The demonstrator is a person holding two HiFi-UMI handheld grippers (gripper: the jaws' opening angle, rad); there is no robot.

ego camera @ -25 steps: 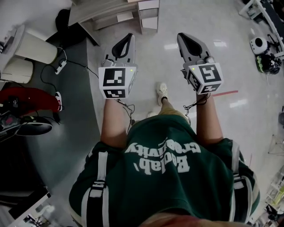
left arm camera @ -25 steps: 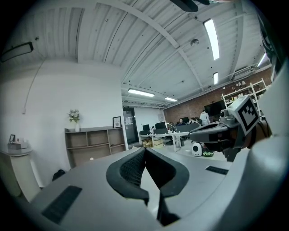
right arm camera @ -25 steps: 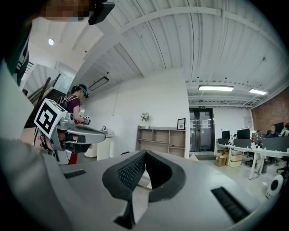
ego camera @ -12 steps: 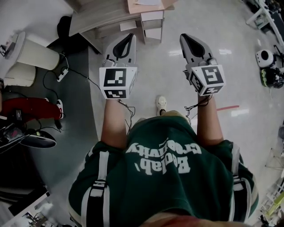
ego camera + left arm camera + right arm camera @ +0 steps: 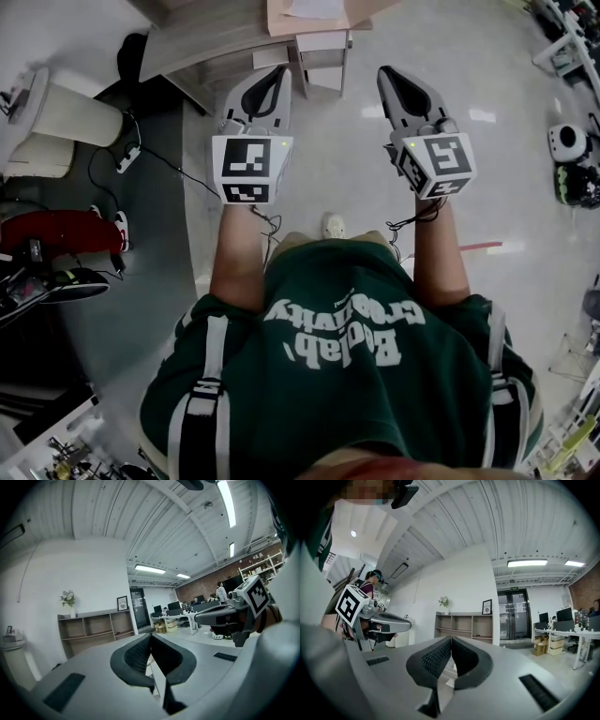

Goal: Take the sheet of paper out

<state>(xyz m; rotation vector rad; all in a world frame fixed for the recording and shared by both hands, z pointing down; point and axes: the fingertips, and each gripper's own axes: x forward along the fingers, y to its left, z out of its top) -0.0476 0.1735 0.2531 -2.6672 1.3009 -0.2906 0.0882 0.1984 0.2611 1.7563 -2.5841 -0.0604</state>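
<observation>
At the top edge of the head view a cardboard box (image 5: 281,21) stands on a low wooden shelf unit (image 5: 211,47), and what looks like a white sheet of paper (image 5: 314,7) lies in it. Both grippers are held out level side by side, short of the shelf. My left gripper (image 5: 278,75) is shut with nothing in it, its pads pressed together in the left gripper view (image 5: 150,636). My right gripper (image 5: 385,75) is likewise shut and empty (image 5: 451,640). The shelf unit (image 5: 464,626) stands ahead against the wall.
Two white cylinders (image 5: 70,105) and a power strip with cables (image 5: 127,141) lie on the dark floor at left, beside a red object (image 5: 56,230). A small white machine (image 5: 572,141) sits at right. Desks (image 5: 180,617) and a standing person (image 5: 219,590) are farther off.
The person has walked forward: the shelf and box have slid down into the head view and the floor has passed beneath. Both grippers stayed shut and side by side.
</observation>
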